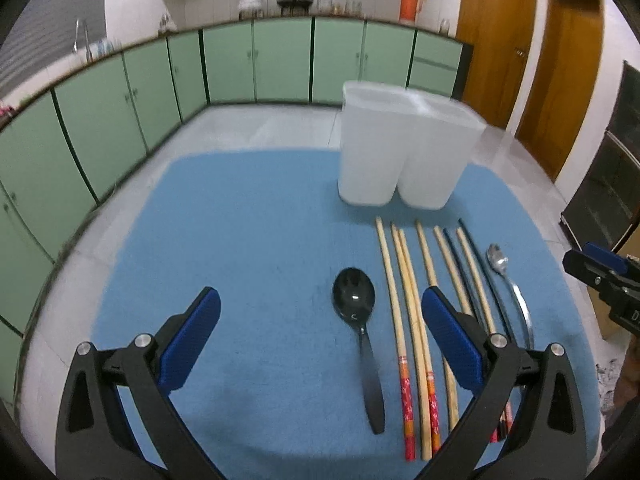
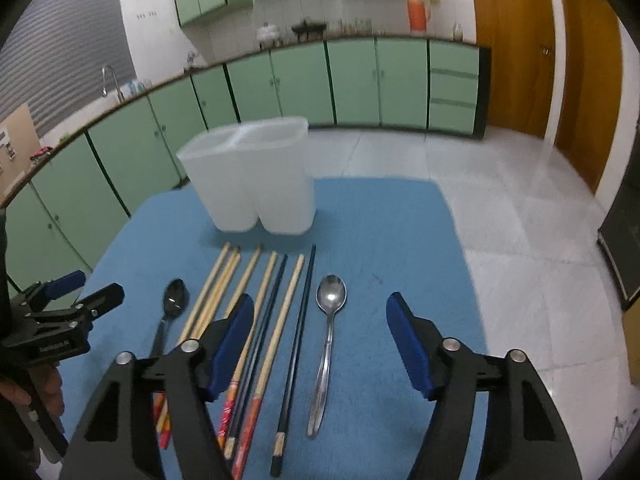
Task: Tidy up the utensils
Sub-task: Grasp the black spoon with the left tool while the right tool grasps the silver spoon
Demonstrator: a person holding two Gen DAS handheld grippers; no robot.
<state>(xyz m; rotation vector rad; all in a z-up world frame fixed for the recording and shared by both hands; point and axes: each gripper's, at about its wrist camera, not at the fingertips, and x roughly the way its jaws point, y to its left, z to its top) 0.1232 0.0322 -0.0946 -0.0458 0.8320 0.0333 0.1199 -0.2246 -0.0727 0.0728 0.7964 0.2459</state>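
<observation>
Both tongs spread, empty: left gripper [image 1: 320, 312] over black plastic spoon [image 1: 358, 320], right gripper [image 2: 320, 320] over shiny steel spoon [image 2: 326, 344]. Both spoons lie near white twin-cup holder [image 2: 256, 184]. Steel spoon stiff, slick, light; pinch mid-handle.

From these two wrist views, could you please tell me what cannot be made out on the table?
- Inside of the white holder: both views see only its blurred, cloudy walls.
- Right-hand chopsticks: left view, lower ends hidden behind the left gripper fingers.
- Black spoon handle: right view, covered by the right gripper.
- Metal spoon handle end: left view, behind the gripper.
</observation>
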